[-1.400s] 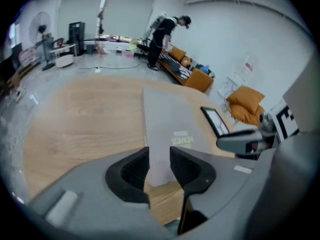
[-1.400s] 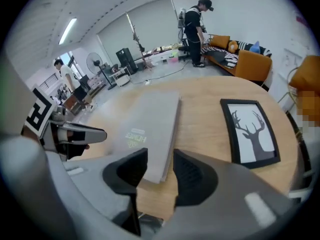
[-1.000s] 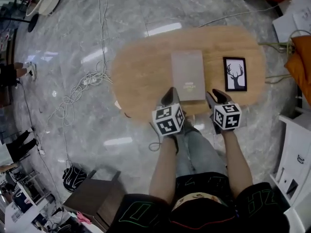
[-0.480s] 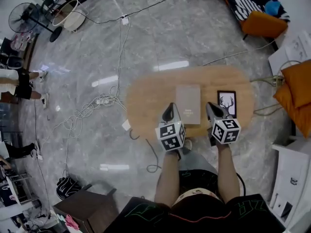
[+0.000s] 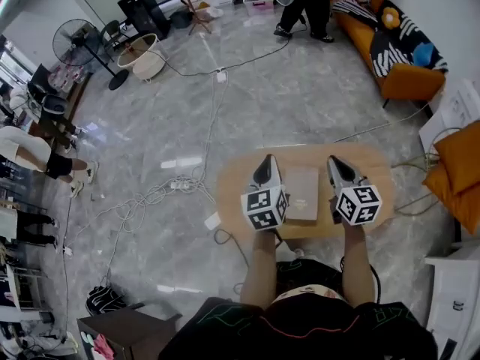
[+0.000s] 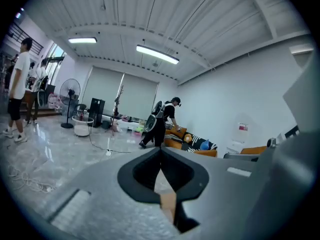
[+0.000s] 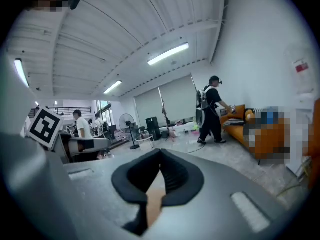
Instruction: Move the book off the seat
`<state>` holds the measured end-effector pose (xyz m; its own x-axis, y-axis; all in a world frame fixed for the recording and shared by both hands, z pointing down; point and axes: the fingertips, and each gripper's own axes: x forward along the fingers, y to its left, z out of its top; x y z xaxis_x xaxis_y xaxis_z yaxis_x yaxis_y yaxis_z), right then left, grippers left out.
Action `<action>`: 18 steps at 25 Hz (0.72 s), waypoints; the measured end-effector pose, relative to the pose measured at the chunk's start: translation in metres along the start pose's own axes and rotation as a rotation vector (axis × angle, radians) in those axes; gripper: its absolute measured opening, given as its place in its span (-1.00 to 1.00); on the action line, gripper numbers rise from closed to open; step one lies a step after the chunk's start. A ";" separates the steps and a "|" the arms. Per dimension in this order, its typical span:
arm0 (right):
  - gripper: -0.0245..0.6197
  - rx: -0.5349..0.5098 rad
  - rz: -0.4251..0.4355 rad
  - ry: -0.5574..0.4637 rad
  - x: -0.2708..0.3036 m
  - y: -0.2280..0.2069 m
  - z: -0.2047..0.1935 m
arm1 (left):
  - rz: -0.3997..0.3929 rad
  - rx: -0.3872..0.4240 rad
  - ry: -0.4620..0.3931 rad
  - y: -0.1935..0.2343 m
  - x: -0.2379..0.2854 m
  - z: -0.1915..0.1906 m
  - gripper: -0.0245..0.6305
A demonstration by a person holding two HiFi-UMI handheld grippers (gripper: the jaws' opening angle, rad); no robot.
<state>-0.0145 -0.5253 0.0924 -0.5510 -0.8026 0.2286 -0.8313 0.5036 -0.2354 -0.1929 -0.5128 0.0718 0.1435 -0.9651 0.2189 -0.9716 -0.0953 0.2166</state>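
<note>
From the head view, the book (image 5: 301, 195) lies flat on the oval wooden worktop (image 5: 232, 190), seen between the left tool (image 5: 265, 167) and the right tool (image 5: 339, 168), which both hang well above it. In the left gripper view, the left tool (image 6: 161, 150) has its jaws pressed together on nothing and points level across the room. The right gripper view shows the right tool (image 7: 160, 152) likewise closed and empty. Done well, the step probably means tipping one tool down, opening it, and taking the book by a near edge, squarely enough that it won't swing.
</note>
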 end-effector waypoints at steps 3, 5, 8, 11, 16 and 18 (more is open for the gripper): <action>-0.91 -0.053 -0.026 -0.065 -0.009 0.000 0.033 | 0.019 0.043 -0.048 0.002 -0.011 0.024 -0.90; -0.91 -0.075 -0.032 -0.103 -0.013 0.003 0.052 | 0.033 0.062 -0.081 0.006 -0.016 0.040 -0.89; -0.91 -0.106 -0.030 -0.137 -0.013 0.010 0.068 | 0.045 0.082 -0.127 0.012 -0.021 0.059 -0.90; -0.91 -0.128 -0.016 -0.155 -0.013 0.019 0.071 | 0.051 0.100 -0.152 0.015 -0.026 0.066 -0.90; -0.91 -0.139 -0.006 -0.168 -0.011 0.022 0.074 | 0.043 0.115 -0.170 0.011 -0.027 0.069 -0.90; -0.91 -0.139 -0.006 -0.174 -0.012 0.021 0.076 | 0.036 0.121 -0.174 0.007 -0.027 0.069 -0.90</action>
<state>-0.0202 -0.5294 0.0132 -0.5354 -0.8424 0.0607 -0.8431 0.5286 -0.0990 -0.2167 -0.5040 0.0013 0.0838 -0.9950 0.0545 -0.9925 -0.0785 0.0935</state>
